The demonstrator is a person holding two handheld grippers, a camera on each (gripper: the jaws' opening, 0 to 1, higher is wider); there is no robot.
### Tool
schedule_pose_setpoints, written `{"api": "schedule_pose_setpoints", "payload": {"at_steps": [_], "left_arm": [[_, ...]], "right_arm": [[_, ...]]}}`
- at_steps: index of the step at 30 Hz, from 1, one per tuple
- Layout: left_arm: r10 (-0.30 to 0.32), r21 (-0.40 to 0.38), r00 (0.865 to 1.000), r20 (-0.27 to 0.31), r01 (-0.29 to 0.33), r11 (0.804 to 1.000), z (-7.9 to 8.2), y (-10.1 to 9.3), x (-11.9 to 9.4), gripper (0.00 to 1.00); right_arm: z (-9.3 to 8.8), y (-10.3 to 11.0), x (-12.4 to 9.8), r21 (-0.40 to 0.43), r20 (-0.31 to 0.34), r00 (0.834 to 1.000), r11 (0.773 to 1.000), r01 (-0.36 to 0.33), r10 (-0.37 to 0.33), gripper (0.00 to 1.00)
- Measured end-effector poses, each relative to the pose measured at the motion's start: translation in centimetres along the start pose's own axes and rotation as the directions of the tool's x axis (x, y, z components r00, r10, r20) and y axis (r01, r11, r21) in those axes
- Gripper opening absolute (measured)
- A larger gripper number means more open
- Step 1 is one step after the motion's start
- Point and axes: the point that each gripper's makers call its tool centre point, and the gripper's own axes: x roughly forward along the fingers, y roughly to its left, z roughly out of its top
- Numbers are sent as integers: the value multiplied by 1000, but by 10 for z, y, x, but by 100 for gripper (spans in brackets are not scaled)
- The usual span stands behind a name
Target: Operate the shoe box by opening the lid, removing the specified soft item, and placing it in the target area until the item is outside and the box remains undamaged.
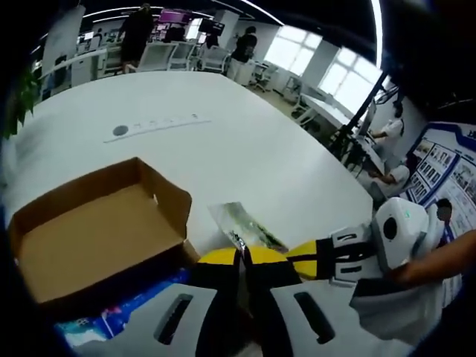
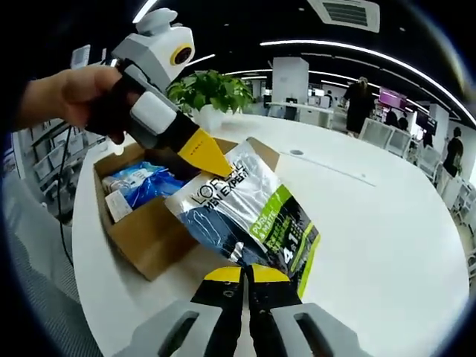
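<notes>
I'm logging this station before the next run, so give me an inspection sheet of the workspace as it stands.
Surface: white table, mostly bare.
Job's things: cardboard shoe box open, its lid folded back; silver pouch held up over the box's edge.
Clutter: blue packets inside the box; a grey strip with a round disc on the table.
Grippers: left gripper pinches the pouch's top, right gripper its lower edge, jaws of both closed.
Cables: dark cable hanging beside the table.
Surroundings: open office with desks, chairs, a potted plant, windows and people.
</notes>
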Motion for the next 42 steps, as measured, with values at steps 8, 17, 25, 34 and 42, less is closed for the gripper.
{"api": "schedule_pose_setpoints", "payload": {"at_steps": [8,17,25,34,42], "left_arm": [[-4,-7,1000,3,4,1000,1,-1,-2,2],[-2,-7,999,43,2,1000,10,0,-17,2],[3,-12,997,76,-2,1000,11,5,-30,2],[29,-26,993,117,-26,999,9,17,-53,4],[75,-57,987,143,-68,996,3,41,-76,4]], "right_arm": [[1,-1,-1,42,25,1000,999,4,-5,0],[-7,-9,2,64,6,1000,998,20,-21,0],[-13,-15,6,70,-16,999,997,36,-35,0],[-22,-25,9,60,-55,997,997,54,-51,0],[-26,-31,13,49,-84,995,997,60,-56,0]]}}
